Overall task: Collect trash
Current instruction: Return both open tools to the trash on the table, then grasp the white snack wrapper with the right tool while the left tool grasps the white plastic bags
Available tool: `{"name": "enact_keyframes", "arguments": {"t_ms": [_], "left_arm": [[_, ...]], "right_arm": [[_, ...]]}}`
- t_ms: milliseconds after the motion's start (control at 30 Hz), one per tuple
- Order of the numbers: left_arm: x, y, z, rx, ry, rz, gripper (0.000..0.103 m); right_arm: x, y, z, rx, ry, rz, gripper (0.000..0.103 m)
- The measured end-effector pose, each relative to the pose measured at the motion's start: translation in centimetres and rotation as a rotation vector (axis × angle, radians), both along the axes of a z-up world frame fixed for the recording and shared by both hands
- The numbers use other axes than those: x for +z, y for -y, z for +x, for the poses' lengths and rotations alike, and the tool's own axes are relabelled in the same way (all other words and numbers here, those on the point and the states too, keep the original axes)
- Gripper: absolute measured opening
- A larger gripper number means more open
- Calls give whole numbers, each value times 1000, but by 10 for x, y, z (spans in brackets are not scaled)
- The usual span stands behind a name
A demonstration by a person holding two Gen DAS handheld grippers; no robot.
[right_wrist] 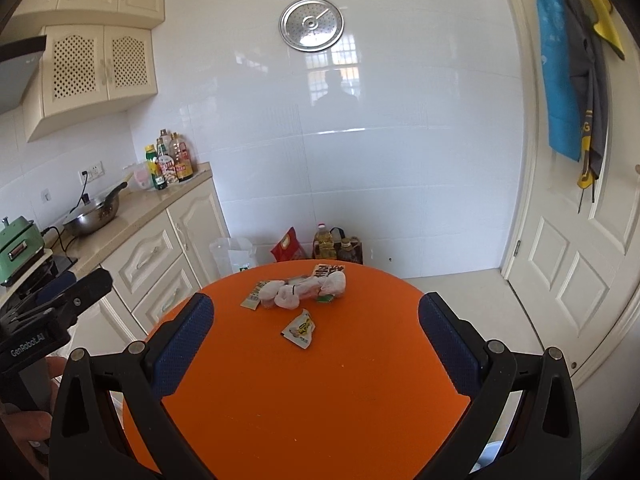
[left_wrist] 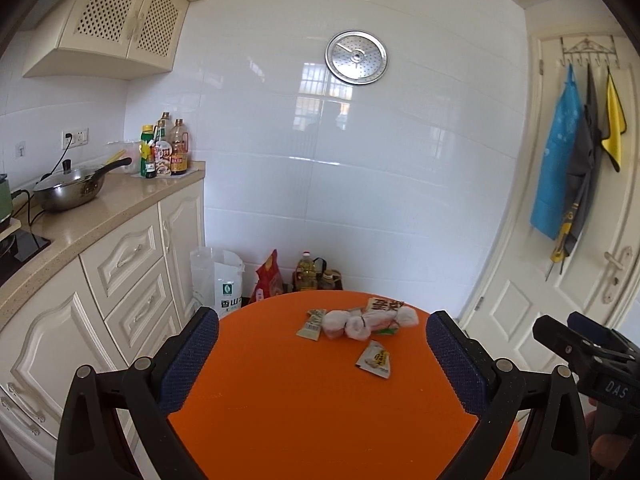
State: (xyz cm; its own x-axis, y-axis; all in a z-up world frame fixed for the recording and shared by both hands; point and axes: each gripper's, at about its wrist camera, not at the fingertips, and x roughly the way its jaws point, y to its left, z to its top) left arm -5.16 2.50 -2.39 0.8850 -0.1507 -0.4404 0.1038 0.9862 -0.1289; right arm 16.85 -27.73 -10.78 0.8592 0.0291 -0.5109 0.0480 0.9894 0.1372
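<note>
on round orange table (left_wrist: pixel 280 400), toward 12 o'clock edge, all trash lies untouched; task judged at very start, nothing collected yet.

count: one knotted white plastic bag bundle (left_wrist: pixel 362 323), one torn yellow-grey sachet (left_wrist: pixel 375 359) at 6 o'clock of bundle, one small green-beige packet (left_wrist: pixel 311 325) at 9 o'clock, one brown printed wrapper (left_wrist: pixel 385 304) at 12 o'clock, partly hidden. maybe more scraps under bundle, cannot tell.

no bin visible.

left gripper (left_wrist: pixel 322 360) jaws spread wide, empty, well short of trash. right gripper (right_wrist: pixel 316 344) same: wide apart, holds nothing.
</note>
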Motion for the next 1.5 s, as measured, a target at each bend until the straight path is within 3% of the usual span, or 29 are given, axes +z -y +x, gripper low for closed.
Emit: {"name": "enact_keyframes", "arguments": {"t_ms": [233, 533, 700, 867, 967, 1100, 1167, 1233, 1267, 1500], "left_arm": [[-17, 8, 34, 6, -70, -8, 102], [-48, 13, 116, 21, -206, -12, 102], [-60, 23, 177, 26, -269, 1, 102], [-75, 34, 227, 36, -320, 0, 102], [-85, 40, 250, 54, -340, -3, 102], [-97, 49, 276, 52, -365, 2, 102], [-99, 54, 290, 47, -372, 6, 102], [-101, 57, 297, 43, -371, 11, 102], [-102, 60, 303, 41, -371, 13, 102], [-106, 82, 321, 5, -356, 31, 102]], "right_arm": [[-36, -4, 40, 27, -101, -3, 103], [-127, -21, 125, 84, -310, 7, 101], [-172, -29, 165, 101, -410, -2, 87], [-197, -36, 190, 120, -459, -11, 78], [-209, -45, 201, 146, -477, -32, 64], [-210, -61, 202, 183, -445, -132, 40], [-211, -62, 197, 203, -434, -162, 36], [-210, -56, 191, 203, -427, -147, 24], [-208, -50, 187, 196, -426, -132, 12], [-204, -18, 168, 180, -411, -31, 12]]}}
